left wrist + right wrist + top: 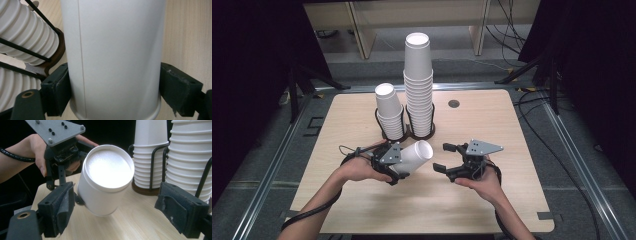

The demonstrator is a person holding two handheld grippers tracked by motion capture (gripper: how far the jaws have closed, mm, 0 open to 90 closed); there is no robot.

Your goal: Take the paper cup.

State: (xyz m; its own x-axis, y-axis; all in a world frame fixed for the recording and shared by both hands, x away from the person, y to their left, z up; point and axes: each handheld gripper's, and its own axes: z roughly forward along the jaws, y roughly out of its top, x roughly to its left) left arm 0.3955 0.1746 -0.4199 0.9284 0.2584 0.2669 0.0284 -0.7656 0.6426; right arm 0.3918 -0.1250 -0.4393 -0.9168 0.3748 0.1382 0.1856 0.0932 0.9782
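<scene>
A white paper cup [416, 156] lies tilted over the wooden table [492, 200], and my left gripper [401, 167] is shut on it. In the left gripper view both pads [58, 92] press on the cup's wall [115, 50]. My right gripper [440, 156] stands open just right of the cup, with nothing between its fingers. In the right gripper view the cup's round end [108, 170] faces the camera, a little beyond the wide-apart pads [60, 207]. The left gripper [60, 152] and the hand holding it sit behind the cup.
Two stacks of white cups stand in black wire holders [419, 132] at the table's middle back: a short leaning stack [389, 112] and a tall one [418, 85]. A dark round hole [454, 103] marks the tabletop. Cables lie on the floor to the right.
</scene>
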